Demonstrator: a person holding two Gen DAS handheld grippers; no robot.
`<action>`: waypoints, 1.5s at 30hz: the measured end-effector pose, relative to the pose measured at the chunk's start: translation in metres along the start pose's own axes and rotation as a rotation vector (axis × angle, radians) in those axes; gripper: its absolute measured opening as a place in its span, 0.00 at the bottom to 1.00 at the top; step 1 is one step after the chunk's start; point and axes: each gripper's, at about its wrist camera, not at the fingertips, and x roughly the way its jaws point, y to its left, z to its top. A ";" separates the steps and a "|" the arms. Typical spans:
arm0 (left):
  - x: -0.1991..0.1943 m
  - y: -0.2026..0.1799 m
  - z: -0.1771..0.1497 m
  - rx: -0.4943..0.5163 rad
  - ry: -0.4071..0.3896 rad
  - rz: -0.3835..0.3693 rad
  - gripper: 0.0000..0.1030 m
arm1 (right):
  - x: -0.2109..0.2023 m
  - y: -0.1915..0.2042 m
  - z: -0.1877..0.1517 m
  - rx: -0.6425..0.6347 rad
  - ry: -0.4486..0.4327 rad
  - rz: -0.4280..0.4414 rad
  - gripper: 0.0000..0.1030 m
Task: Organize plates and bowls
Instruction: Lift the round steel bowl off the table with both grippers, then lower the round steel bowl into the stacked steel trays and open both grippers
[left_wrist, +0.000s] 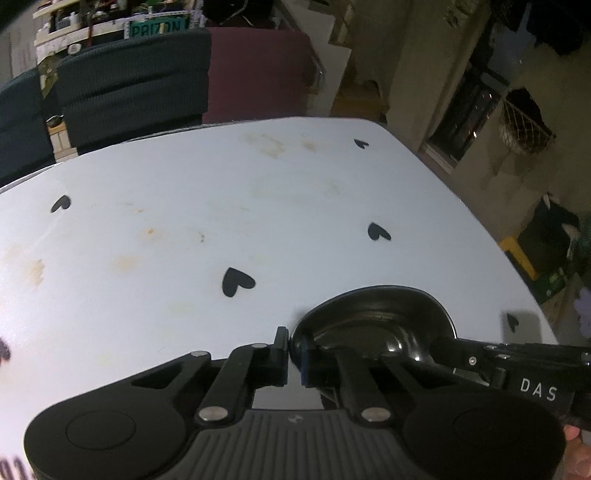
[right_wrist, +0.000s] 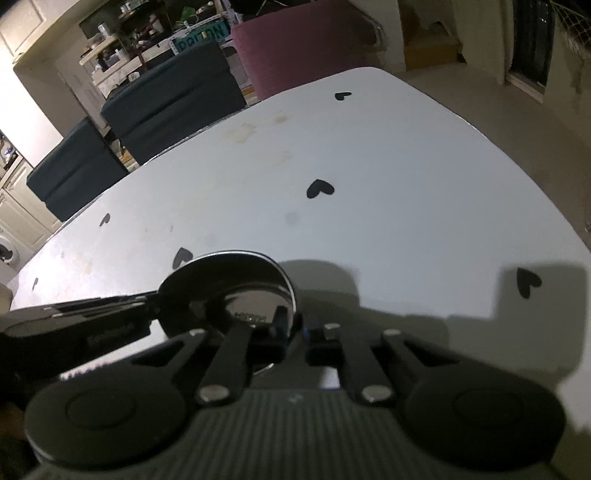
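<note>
A glossy black bowl (left_wrist: 369, 306) stands on a white table (left_wrist: 184, 177) printed with black hearts, close to the near edge. My left gripper (left_wrist: 293, 350) is shut on the bowl's left rim, one finger outside the wall and the other inside. My right gripper (left_wrist: 448, 341) reaches in from the right and grips the opposite rim. In the right wrist view the bowl (right_wrist: 221, 280) sits just left of my right gripper (right_wrist: 299, 330), whose jaws pinch its rim. The left gripper (right_wrist: 155, 301) holds the far side there. The bowl looks empty.
Dark upholstered chairs (left_wrist: 129, 81) and a maroon one (left_wrist: 258, 70) line the table's far edge (right_wrist: 369, 74). The table's right edge drops to the floor, where a yellow-green box (left_wrist: 535, 269) sits. Cluttered shelves (right_wrist: 147, 40) stand behind the chairs.
</note>
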 end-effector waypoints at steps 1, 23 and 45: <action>-0.004 0.002 -0.001 -0.010 -0.007 -0.001 0.06 | -0.002 0.001 0.000 -0.001 -0.005 0.004 0.08; -0.192 0.078 -0.061 -0.100 -0.237 0.142 0.05 | -0.082 0.113 -0.051 -0.140 -0.111 0.264 0.07; -0.311 0.213 -0.209 -0.417 -0.301 0.338 0.07 | -0.066 0.277 -0.128 -0.477 0.032 0.454 0.06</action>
